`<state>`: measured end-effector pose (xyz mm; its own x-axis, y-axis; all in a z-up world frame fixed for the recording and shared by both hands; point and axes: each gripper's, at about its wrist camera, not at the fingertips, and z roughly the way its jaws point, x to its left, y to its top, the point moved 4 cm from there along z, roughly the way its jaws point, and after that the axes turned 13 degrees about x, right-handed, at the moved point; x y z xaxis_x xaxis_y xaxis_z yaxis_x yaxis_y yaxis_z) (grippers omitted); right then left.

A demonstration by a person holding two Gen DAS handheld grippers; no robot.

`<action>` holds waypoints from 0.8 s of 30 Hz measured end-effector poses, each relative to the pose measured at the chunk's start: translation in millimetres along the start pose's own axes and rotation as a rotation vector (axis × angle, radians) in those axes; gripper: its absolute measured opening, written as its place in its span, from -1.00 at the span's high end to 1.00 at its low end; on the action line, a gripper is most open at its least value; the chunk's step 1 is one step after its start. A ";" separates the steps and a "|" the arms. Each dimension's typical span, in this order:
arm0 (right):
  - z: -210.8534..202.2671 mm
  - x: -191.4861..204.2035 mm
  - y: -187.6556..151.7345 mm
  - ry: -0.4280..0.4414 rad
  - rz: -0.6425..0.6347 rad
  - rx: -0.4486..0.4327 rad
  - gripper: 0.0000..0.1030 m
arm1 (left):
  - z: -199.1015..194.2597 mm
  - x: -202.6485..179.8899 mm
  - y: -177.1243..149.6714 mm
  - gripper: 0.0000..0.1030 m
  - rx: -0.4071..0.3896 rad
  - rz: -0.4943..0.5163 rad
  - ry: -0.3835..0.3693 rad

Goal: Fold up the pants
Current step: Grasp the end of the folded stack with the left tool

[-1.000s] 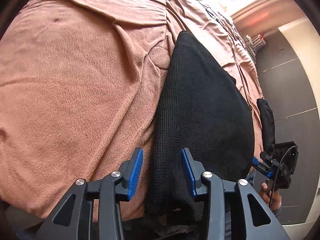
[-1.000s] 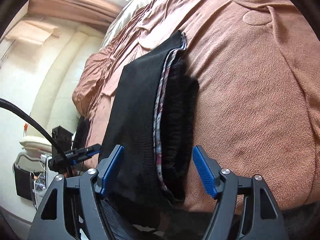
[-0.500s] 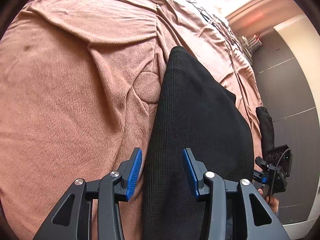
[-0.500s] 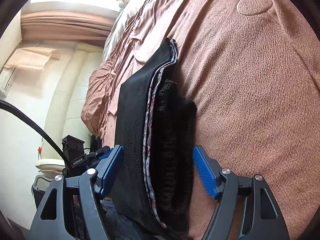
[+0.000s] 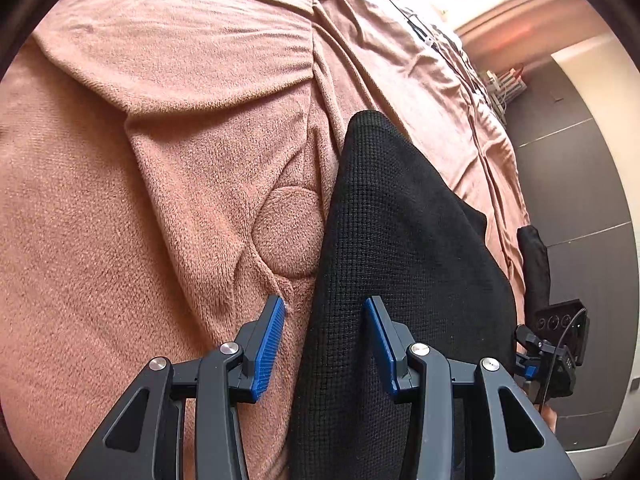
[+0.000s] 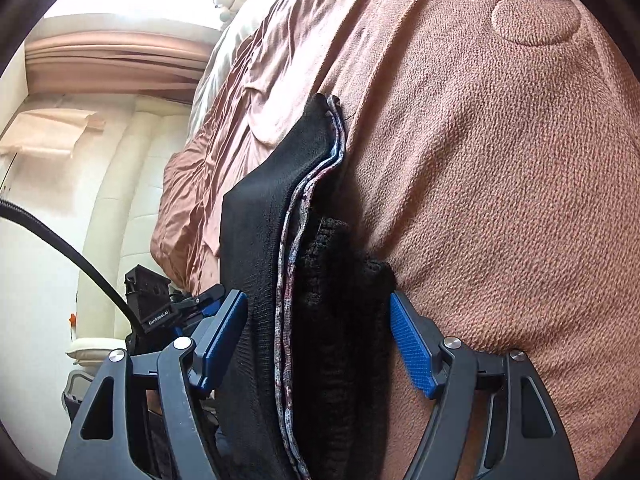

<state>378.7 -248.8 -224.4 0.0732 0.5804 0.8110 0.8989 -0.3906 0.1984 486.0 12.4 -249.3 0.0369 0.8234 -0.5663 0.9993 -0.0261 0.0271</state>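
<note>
I have the black pants [image 5: 400,264] lying folded lengthwise on the brown blanket [image 5: 160,184], near the bed's edge, so both tools can reach one end together. My left gripper [image 5: 324,340] stands spread, one pad over the blanket and one over the fabric, straddling the folded edge without pinching it. My right gripper [image 6: 316,332] is spread wider around the opposite, thicker edge; whether its pads touch cloth I cannot tell. Only the right view shows the stacked layers and the patterned lining [image 6: 298,216]; the left view shows a smooth top surface and the round patch on the blanket [image 5: 288,232].
</note>
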 end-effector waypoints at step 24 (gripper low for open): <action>6.6 4.0 -6.6 0.004 0.000 -0.002 -0.22 | 8.1 -9.3 20.1 0.13 0.000 0.015 -0.116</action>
<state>375.9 -239.1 -226.1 0.0720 0.5777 0.8131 0.8979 -0.3924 0.1993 505.8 -0.4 -250.2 0.0524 0.7520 -0.6571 0.9986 -0.0382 0.0360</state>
